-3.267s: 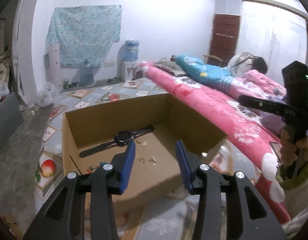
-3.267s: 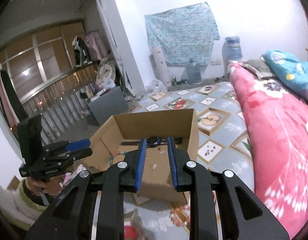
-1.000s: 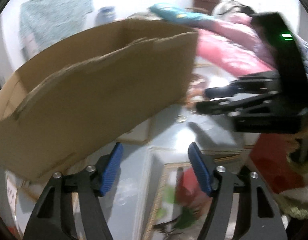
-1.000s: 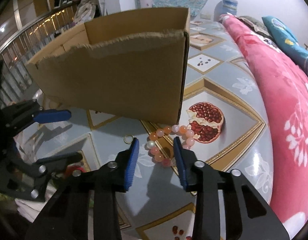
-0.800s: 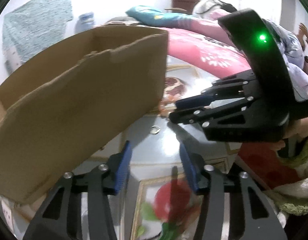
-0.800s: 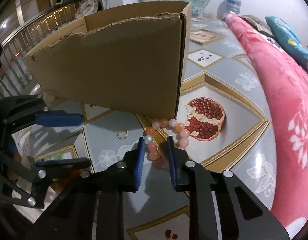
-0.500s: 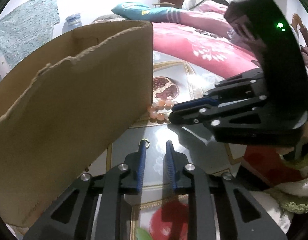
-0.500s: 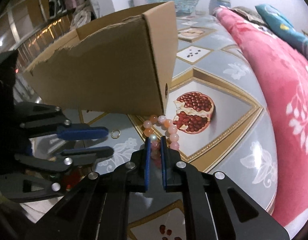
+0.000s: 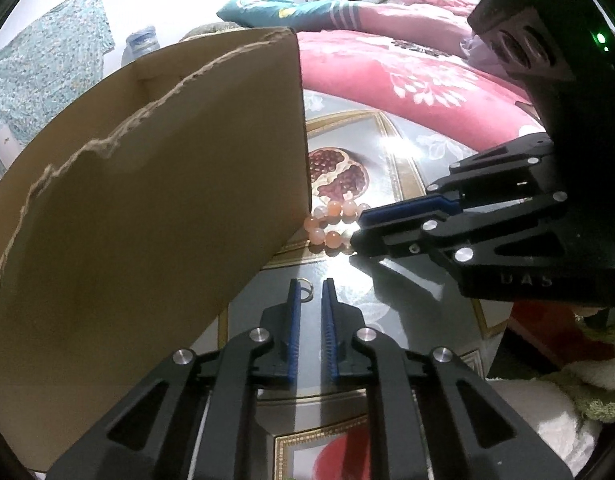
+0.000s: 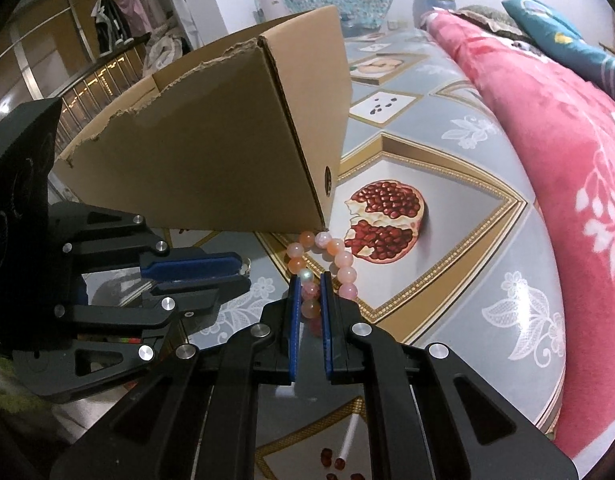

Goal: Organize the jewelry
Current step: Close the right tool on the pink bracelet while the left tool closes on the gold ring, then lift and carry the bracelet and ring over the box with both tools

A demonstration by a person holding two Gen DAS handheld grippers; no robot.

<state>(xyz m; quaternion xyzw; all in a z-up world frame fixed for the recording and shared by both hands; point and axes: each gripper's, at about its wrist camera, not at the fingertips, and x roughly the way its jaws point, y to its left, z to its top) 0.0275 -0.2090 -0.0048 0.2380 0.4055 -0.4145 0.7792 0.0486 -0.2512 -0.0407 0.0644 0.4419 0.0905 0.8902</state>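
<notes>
**Both grippers pinching jewelry off the patterned mat beside the box**

The right gripper [image 10: 308, 280] is pinching the near arc of the peach bead bracelet [image 10: 333, 254], its blue pads [image 10: 294, 300] pressing a few beads between them. The bracelet is lying on the fruit-printed mat [image 10: 459, 208], its far beads just beside the near corner of the cardboard box [image 10: 227, 152] and next to the printed pomegranate [image 10: 383, 216].

The left gripper [image 9: 310, 286] is closing its jaws to a narrow slot around the small metal ring [image 9: 305, 291], which is lying flat on the mat in front of the box's near wall; whether the pads are actually gripping it cannot be told, since the ring is showing at the very tips.

To do this step well, the right hand should probably be lifting slowly and straight up, so the loose beads are hanging free and clearing the torn box rim before it carries them over. The ring looks thin and flat, so it may be slipping out; squeezing it at the tips and checking the hold before lifting seems wise.

Both grippers are pointing steeply down at the mat, close together, with the right one crossing in front of the left.
</notes>
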